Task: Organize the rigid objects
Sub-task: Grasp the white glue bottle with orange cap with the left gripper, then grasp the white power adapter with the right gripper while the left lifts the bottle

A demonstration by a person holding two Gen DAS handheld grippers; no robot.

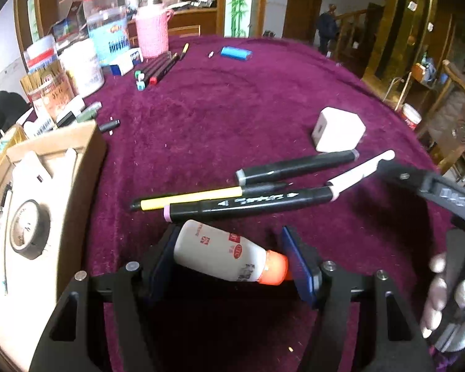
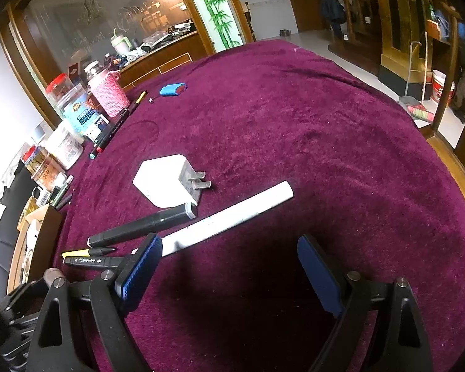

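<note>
My left gripper (image 1: pixel 232 259) is shut on a small white glue bottle (image 1: pixel 223 255) with an orange cap, held sideways just above the purple cloth. In front of it lie a black marker with a pink end (image 1: pixel 248 206), a yellow-and-black pen (image 1: pixel 198 200), a grey-capped black marker (image 1: pixel 297 167) and a white pen (image 1: pixel 359 170). A white charger plug (image 1: pixel 338 133) sits beyond them. My right gripper (image 2: pixel 229 266) is open and empty above the cloth, its left finger (image 2: pixel 141 266) next to the white pen (image 2: pixel 232 218). The charger (image 2: pixel 167 181) lies ahead of it.
A cardboard box (image 1: pixel 46 186) with a tape roll (image 1: pixel 29 229) stands at the left. Jars, a pink bottle (image 1: pixel 152 31) and several markers (image 1: pixel 155 69) crowd the far left edge. A blue case (image 1: pixel 235 53) lies far back. The table edge (image 2: pixel 455 167) curves at right.
</note>
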